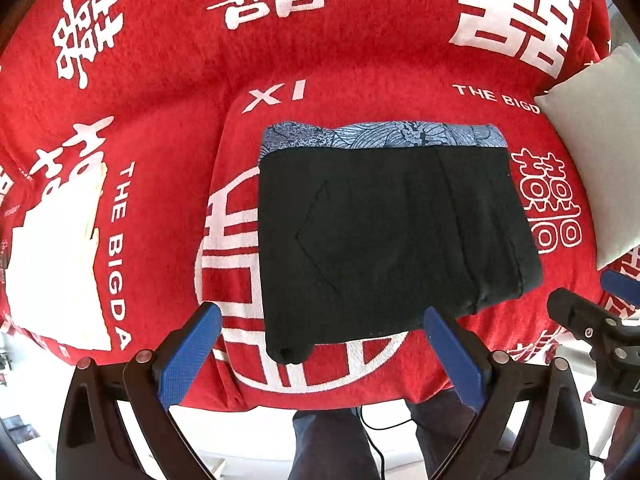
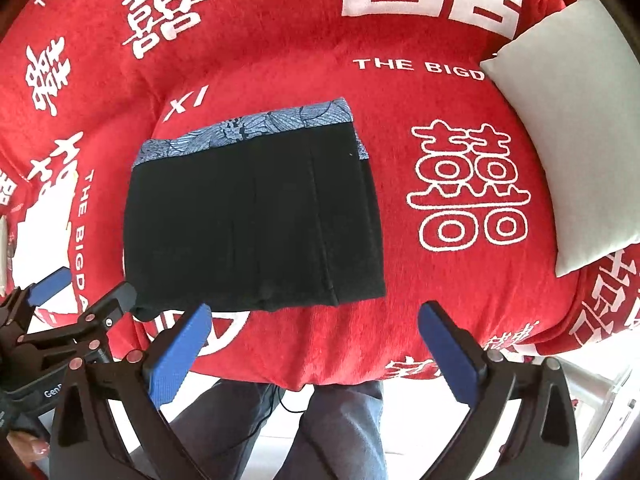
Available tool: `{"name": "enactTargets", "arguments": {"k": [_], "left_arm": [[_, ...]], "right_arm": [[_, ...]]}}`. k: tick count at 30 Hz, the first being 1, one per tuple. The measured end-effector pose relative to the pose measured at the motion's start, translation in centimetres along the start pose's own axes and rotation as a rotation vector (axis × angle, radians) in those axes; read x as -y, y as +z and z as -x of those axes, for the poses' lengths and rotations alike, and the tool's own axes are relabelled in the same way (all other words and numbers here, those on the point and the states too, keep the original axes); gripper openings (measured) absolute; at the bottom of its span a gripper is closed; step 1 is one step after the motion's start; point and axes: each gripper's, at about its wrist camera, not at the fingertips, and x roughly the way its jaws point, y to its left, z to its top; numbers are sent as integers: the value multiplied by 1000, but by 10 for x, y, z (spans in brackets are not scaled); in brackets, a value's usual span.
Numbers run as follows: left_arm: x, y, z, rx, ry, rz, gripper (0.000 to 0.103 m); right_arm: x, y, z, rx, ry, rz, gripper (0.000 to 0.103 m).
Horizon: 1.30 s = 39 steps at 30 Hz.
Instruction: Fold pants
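Black pants (image 1: 384,232) lie folded into a compact rectangle on the red patterned cover (image 1: 160,120), with a blue floral waistband (image 1: 384,134) along the far edge. They also show in the right wrist view (image 2: 248,220). My left gripper (image 1: 320,320) is open and empty, hovering just above the pants' near edge. My right gripper (image 2: 314,316) is open and empty, just short of the pants' near right corner. The right gripper shows at the right edge of the left wrist view (image 1: 592,320); the left gripper shows at lower left of the right wrist view (image 2: 86,290).
A grey cushion (image 2: 568,128) rests on the cover at the right. A white printed patch (image 1: 56,264) is at the left. The cover's front edge (image 2: 320,376) drops off just below the grippers, with the person's legs (image 2: 332,432) and a cable beneath.
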Motion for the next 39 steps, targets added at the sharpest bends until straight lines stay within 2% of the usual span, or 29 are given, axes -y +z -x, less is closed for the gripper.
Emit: {"name": "enactTargets", "arguments": {"k": [13,39], "left_arm": [[-2,4,-1,-28,-28,14,101],[-7,3,1,-24,-10,20,101]], "right_arm": [[1,8,6,-3,2,-24,103],[-12,16,7,-3,1,10,103]]}}
